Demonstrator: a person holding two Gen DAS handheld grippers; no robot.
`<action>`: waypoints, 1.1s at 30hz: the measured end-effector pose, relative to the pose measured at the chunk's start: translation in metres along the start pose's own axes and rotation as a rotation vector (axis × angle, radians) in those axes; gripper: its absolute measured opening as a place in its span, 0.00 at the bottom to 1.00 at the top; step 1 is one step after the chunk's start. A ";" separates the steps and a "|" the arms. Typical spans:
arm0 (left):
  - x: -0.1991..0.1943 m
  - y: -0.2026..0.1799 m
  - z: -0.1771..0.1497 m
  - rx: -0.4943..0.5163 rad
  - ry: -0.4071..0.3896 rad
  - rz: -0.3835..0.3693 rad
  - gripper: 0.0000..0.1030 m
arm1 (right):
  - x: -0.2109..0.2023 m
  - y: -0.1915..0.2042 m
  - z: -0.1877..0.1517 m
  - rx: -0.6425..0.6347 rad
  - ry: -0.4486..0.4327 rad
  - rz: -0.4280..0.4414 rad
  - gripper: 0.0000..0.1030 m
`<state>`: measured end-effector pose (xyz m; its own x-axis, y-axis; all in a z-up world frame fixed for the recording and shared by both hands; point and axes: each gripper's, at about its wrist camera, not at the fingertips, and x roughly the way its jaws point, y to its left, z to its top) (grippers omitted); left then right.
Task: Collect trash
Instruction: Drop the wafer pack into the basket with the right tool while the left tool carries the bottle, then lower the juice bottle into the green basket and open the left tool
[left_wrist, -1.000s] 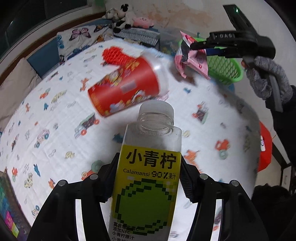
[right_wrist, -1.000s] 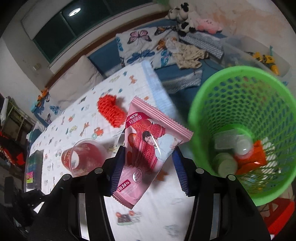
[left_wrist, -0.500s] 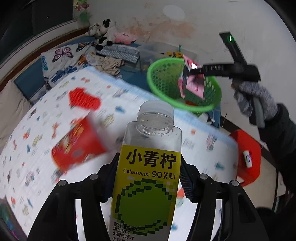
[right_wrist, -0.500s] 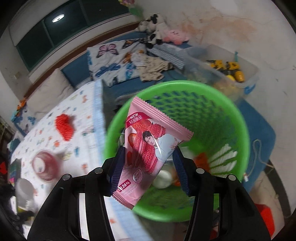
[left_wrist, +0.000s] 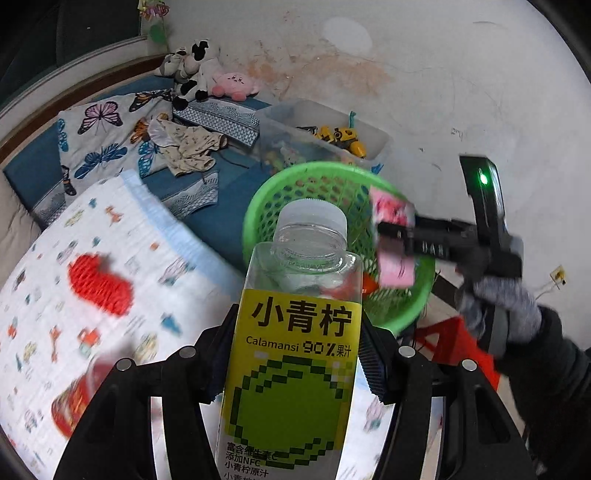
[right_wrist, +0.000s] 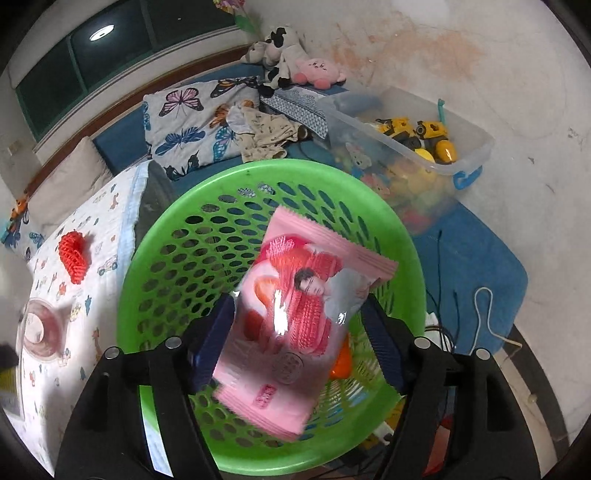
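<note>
On the bed (right_wrist: 74, 295) to the left lie a red mesh sleeve (right_wrist: 75, 252) and a red cup (right_wrist: 38, 328). The left hand-held gripper (left_wrist: 295, 354) clamps a clear juice bottle (left_wrist: 295, 350) near the green basket (right_wrist: 177, 236). Over that basket, which holds something orange (right_wrist: 341, 363), the right hand-held gripper (right_wrist: 297, 332) is opening around a pink snack wrapper (right_wrist: 295, 314); farther right, a clear bin (right_wrist: 458, 162) holds yellow toys.

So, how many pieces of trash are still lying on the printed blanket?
2: a red mesh net near the blanket's far edge, and a red cup lying closer to the camera. More may be hidden outside both views.
</note>
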<state>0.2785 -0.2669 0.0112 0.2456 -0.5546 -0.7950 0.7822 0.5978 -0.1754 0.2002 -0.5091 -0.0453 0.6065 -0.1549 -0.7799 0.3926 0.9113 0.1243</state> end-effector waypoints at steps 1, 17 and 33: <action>0.005 -0.003 0.005 0.001 -0.002 0.004 0.55 | 0.000 -0.002 0.000 0.001 0.000 0.006 0.70; 0.096 -0.040 0.072 -0.035 0.031 0.011 0.55 | -0.040 -0.034 -0.006 0.059 -0.110 0.074 0.73; 0.159 -0.051 0.079 -0.061 0.082 0.052 0.66 | -0.036 -0.047 -0.021 0.067 -0.110 0.080 0.73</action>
<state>0.3227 -0.4313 -0.0606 0.2351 -0.4741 -0.8485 0.7330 0.6598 -0.1655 0.1452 -0.5384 -0.0354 0.7086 -0.1271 -0.6941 0.3829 0.8955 0.2270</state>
